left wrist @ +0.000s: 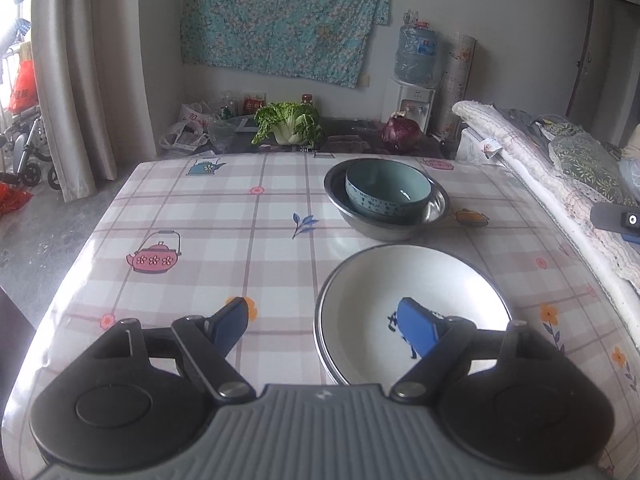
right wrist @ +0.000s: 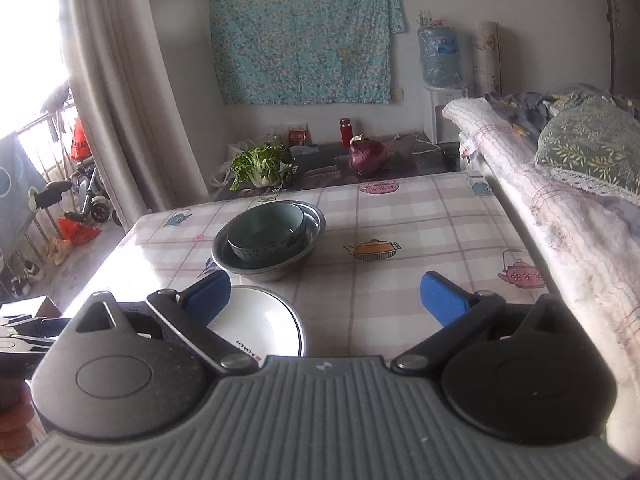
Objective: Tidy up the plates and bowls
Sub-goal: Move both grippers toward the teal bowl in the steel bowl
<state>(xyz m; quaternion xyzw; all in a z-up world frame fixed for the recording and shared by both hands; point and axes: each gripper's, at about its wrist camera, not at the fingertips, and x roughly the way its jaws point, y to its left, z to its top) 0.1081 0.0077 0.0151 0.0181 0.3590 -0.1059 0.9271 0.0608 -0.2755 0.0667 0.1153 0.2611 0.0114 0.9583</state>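
A teal bowl sits inside a steel bowl toward the far side of the checked table. Nearer, a white plate with a dark rim lies on top of another plate. My left gripper hovers open above the plate's left edge, its right finger over the plate, nothing between its blue pads. In the right wrist view the teal bowl in the steel bowl and the white plate lie to the left. My right gripper is open and empty over the tablecloth.
A cabbage and a red onion lie on a dark low surface beyond the table. A bed with quilts borders the table's right side. A curtain and a wheelchair stand at the left. A water dispenser stands against the wall.
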